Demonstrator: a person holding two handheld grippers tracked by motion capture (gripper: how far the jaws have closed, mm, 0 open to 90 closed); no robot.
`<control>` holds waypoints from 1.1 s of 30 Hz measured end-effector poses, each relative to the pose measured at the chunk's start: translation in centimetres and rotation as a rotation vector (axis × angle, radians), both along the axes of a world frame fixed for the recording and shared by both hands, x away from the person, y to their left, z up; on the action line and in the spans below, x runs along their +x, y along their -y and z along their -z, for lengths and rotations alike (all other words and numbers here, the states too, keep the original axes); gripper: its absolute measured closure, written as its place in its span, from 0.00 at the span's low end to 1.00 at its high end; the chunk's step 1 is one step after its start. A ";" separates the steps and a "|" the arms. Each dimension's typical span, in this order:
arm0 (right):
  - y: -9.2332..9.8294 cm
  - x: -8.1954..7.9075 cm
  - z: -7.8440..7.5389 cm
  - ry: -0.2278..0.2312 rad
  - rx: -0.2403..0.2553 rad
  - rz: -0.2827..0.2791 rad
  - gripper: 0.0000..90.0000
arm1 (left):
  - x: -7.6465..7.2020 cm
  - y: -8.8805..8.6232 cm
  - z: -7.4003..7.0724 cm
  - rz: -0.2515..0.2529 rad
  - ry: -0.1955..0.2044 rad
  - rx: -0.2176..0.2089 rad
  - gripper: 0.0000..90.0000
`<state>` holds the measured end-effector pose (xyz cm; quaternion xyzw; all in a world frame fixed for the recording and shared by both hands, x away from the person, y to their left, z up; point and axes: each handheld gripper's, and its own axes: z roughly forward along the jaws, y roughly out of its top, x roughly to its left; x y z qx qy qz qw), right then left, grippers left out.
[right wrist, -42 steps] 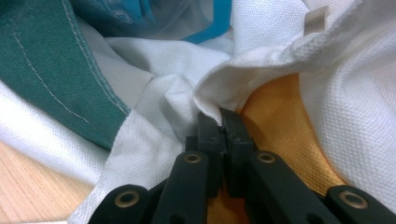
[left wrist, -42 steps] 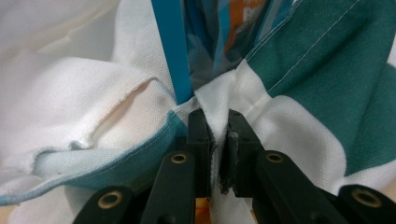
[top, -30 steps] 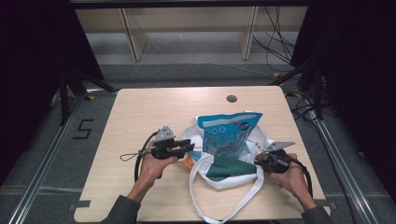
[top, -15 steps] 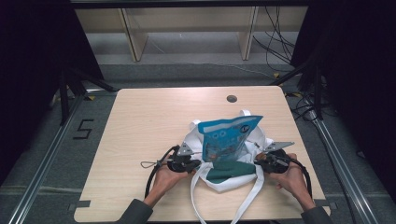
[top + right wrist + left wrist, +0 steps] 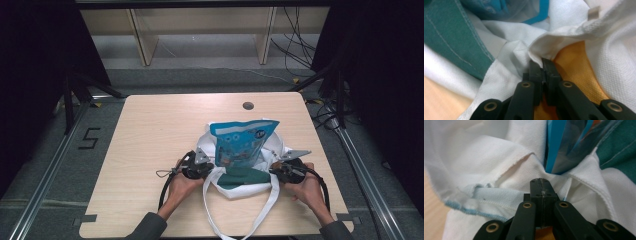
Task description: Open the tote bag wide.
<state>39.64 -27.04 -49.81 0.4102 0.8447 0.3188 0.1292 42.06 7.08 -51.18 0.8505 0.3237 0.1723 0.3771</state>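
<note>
1. A white tote bag (image 5: 235, 187) is lying on the near half of the wooden tabletop (image 5: 150, 130), its mouth facing away from the person and its two long straps (image 5: 270, 210) trailing toward the near edge.
2. A blue snack pouch (image 5: 240, 142) is standing partly inside the bag's mouth, its top leaning toward the far side; a green panel (image 5: 245, 175) of the bag is showing just below it.
3. The left claw (image 5: 206, 164) is sitting at the bag's left edge, held by the person's left hand (image 5: 181, 186). In the left gripper view the left claw (image 5: 540, 185) is pressing its jaws fully together, having just been closing, with white fabric (image 5: 506, 170) bunching right at the tips; whether cloth is actually pinched between them I cannot tell.
4. The right claw (image 5: 276, 169) is sitting at the bag's right edge, held by the right hand (image 5: 307, 190). In the right gripper view the right claw (image 5: 541, 65) is clamping a fold of the bag's white rim (image 5: 554, 37) between its closed jaws, with orange fabric (image 5: 574, 67) showing just beside them.
5. A round dark hole (image 5: 248, 105) is sitting in the tabletop near the far edge, well apart from the bag
</note>
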 end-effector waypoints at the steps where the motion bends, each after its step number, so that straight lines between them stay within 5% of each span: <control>1: -0.3 0.2 0.0 -0.003 0.009 0.005 0.97 | 0.5 -0.1 0.1 -0.019 0.004 -0.013 0.99; 3: -0.6 0.8 0.2 0.011 0.016 0.004 0.97 | 1.0 -0.3 0.2 -0.042 0.021 -0.014 0.99; 4: -0.9 0.8 0.0 -0.031 0.034 0.035 0.97 | 1.2 -0.3 0.1 -0.048 0.021 -0.019 0.99; 6: -0.9 1.5 0.3 0.021 0.027 0.017 0.97 | 1.5 -0.4 0.0 -0.058 0.021 -0.034 0.99; 7: -1.1 1.4 0.0 -0.027 0.051 0.047 0.97 | 1.5 -0.5 -0.1 -0.058 0.031 -0.037 0.98; 11: -0.8 1.8 -0.1 0.002 0.057 0.045 0.89 | 1.5 -1.0 -1.1 -0.077 0.038 -0.099 0.90; 12: -0.7 1.6 -0.8 -0.032 0.069 0.064 0.86 | 1.4 -1.0 -1.3 -0.083 0.045 -0.103 0.89; 13: -0.6 1.7 -0.7 0.015 0.088 0.059 0.85 | 1.3 -1.2 -1.7 -0.085 0.052 -0.105 0.88; 16: -0.4 1.4 -1.9 0.002 0.089 0.062 0.79 | 1.1 -1.8 -2.6 -0.088 0.065 -0.135 0.85; 18: -0.2 1.4 -2.2 0.057 0.098 0.055 0.75 | 1.1 -2.4 -3.3 -0.098 0.071 -0.167 0.84; 23: 0.7 0.9 -3.7 0.082 0.149 0.076 0.66 | 0.6 -3.5 -4.4 -0.127 0.044 -0.270 0.80; 26: 1.5 0.7 -4.8 0.093 0.185 0.116 0.61 | 0.1 -3.9 -5.1 -0.113 0.035 -0.297 0.76; 30: 2.7 0.6 -6.1 0.165 0.229 0.115 0.58 | -0.8 -4.3 -5.7 -0.099 0.012 -0.318 0.69; 33: 2.9 0.2 -6.4 0.160 0.256 0.142 0.57 | -1.6 -4.7 -6.0 -0.091 -0.001 -0.347 0.64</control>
